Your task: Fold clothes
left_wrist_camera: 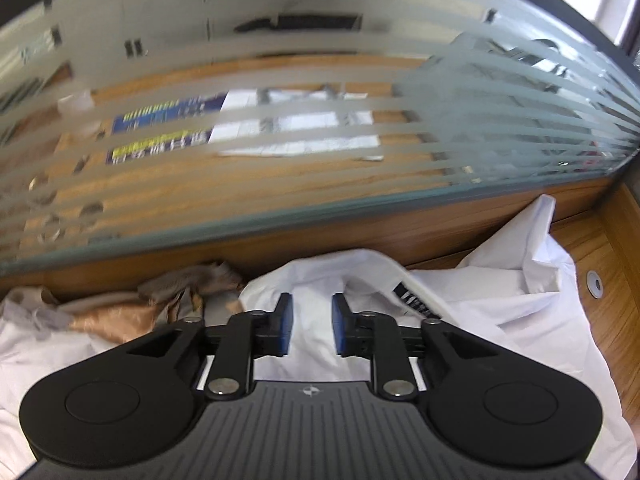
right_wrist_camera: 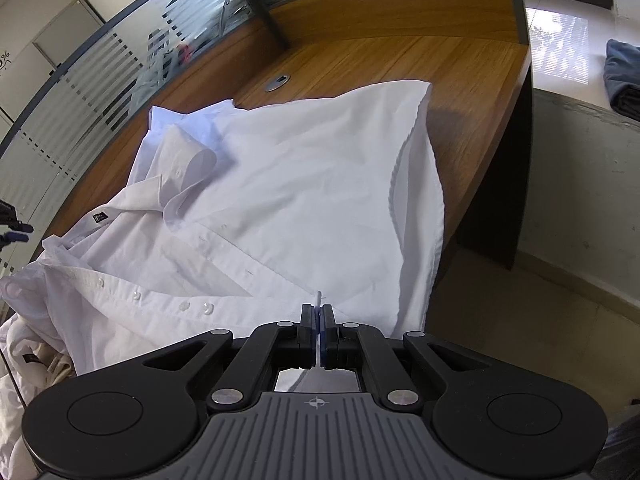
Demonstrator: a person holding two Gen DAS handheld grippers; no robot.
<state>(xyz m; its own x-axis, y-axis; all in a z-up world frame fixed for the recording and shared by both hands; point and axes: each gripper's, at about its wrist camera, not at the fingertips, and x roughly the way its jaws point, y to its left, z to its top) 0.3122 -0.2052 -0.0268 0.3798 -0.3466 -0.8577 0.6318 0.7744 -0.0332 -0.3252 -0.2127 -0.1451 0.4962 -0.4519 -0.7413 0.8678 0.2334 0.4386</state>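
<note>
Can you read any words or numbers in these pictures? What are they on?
None can be read.
Black collar tag on the white shirt: print too small.
Blue and yellow poster behind the striped glass: too blurred.

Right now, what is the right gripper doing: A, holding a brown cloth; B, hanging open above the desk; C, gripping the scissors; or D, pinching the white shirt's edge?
D: the right gripper has its fingers closed on a thin edge of the white shirt, which lies spread on the desk.
</note>
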